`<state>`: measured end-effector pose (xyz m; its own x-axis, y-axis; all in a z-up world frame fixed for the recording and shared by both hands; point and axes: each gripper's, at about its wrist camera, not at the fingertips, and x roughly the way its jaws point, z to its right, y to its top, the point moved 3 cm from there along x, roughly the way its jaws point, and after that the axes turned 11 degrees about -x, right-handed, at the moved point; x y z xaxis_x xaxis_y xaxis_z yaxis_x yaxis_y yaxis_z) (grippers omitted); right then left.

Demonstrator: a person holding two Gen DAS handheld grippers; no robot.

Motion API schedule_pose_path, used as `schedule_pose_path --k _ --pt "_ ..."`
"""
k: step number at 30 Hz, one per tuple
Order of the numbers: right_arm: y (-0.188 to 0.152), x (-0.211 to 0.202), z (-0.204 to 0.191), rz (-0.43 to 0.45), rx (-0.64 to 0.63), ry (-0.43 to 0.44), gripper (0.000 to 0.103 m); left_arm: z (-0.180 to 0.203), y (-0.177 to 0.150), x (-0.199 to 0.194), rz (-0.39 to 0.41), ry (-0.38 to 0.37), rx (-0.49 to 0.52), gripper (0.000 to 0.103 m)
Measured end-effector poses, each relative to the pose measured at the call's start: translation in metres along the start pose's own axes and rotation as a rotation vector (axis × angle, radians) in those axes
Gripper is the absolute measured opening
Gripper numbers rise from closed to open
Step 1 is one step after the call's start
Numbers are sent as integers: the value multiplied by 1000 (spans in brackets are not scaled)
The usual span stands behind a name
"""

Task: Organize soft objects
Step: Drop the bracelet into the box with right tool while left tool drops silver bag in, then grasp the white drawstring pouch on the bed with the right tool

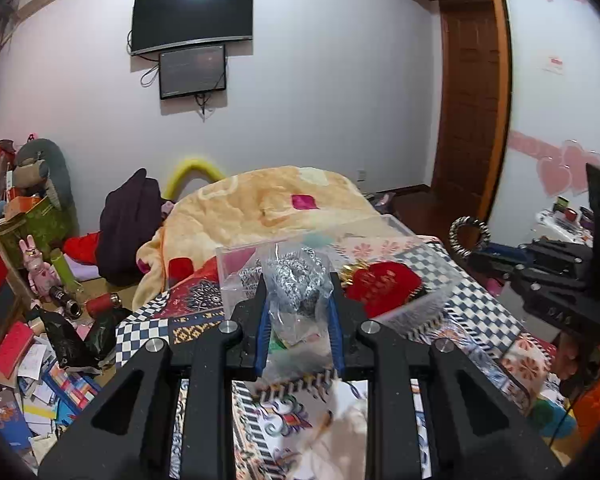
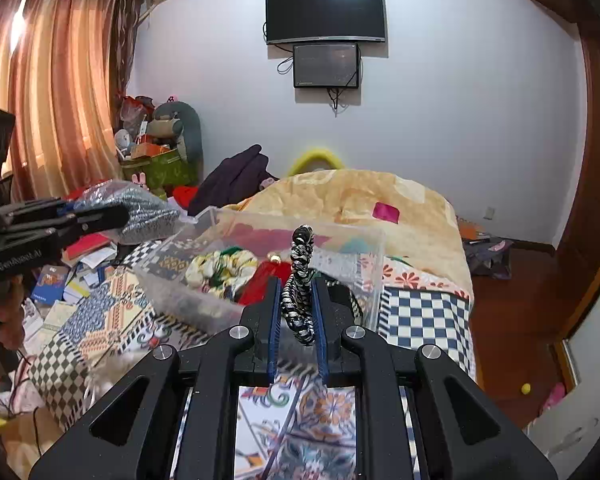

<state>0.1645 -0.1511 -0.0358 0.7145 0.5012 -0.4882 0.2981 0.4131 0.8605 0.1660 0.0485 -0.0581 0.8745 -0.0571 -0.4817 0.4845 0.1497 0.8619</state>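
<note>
My left gripper [image 1: 298, 292] is shut on a clear plastic bag of silver scrunchies [image 1: 300, 284], held just above the near edge of a clear plastic bin [image 1: 428, 300] on the bed. The bag also shows in the right wrist view [image 2: 140, 210], left of the bin [image 2: 364, 280]. My right gripper [image 2: 297, 300] is shut on a black-and-white striped scrunchie [image 2: 300, 280], held upright over the bin's near side; it shows in the left wrist view [image 1: 469, 236]. Inside the bin lie a red pouch [image 1: 384, 284] and a yellow-green floral scrunchie [image 2: 220, 270].
The bin sits on a patchwork bedspread [image 2: 424, 320]. A peach blanket [image 1: 268, 204] is heaped behind it. Boxes, papers and toys clutter the floor on the left [image 1: 40, 360]. A wooden door [image 1: 472, 120] stands to the right.
</note>
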Motion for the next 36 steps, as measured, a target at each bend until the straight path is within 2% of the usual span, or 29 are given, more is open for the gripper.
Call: schedule_pose_path --k 5,13,21,24,26,29,34,36 --pt "6 20 10 -20 14 -1 13 -5 1 26 -8 21 -13 25" --pt "4 59 24 -83 55 17 13 -1 -2 70 -35 -18 -56 25" --pt "-9 85 20 -177 10 -15 14 -8 -21 107 -148 3 -54 25" --pt "-10 81 20 -178 9 -14 21 -7 -25 105 -164 -5 -48 25" --pt "-11 79 19 -183 1 -16 39 -6 -27 104 -172 -7 -45 25" --pt "-10 70 18 -169 -18 -52 56 -5 -31 100 -191 -11 -25 27" --pt "-2 47 14 -112 -33 -76 66 -1 -36 82 -176 -30 -18 42" --pt "0 40 12 -99 -33 -64 67 0 -38 75 -168 -26 -10 42"
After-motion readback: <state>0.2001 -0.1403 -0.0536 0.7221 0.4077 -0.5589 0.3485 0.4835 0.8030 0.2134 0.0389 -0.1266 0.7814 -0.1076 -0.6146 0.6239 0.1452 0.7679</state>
